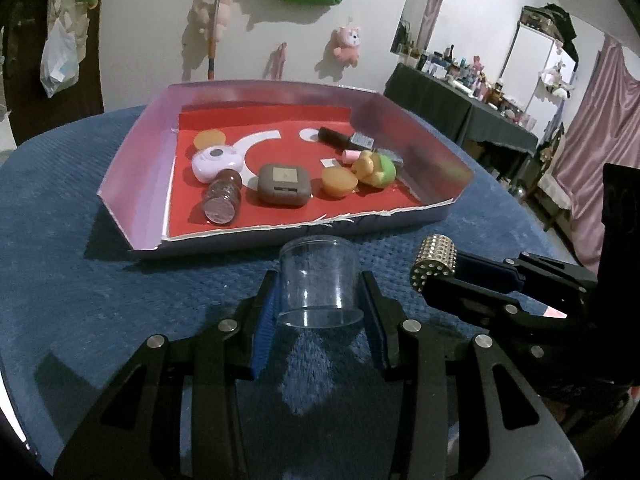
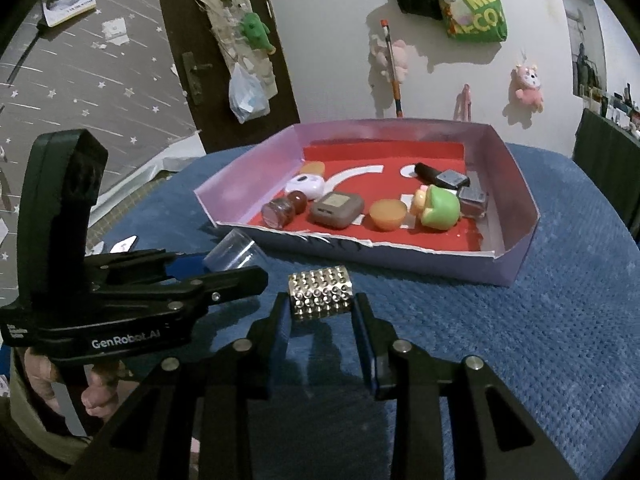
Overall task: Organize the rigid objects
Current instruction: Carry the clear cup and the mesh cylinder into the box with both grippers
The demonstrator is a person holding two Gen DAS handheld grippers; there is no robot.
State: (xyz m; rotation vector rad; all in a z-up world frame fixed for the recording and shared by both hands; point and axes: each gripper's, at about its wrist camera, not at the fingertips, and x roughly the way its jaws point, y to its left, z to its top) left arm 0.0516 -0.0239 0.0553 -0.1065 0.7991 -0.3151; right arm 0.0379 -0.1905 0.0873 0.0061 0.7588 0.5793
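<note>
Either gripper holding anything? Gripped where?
Left gripper: clear cup, clamped across its side walls. Right gripper: studded metal cylinder, clamped at its two flat ends.

The green bag's (image 2: 476, 8) lettering is cut off, and the dresser's clutter (image 1: 472, 72) is too small to identify.

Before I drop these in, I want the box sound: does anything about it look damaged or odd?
Yes: the purple box's near wall is torn down to a ragged edge, lower than its other walls. Inside, a small jar lies tipped on its side on the red floor.
</note>
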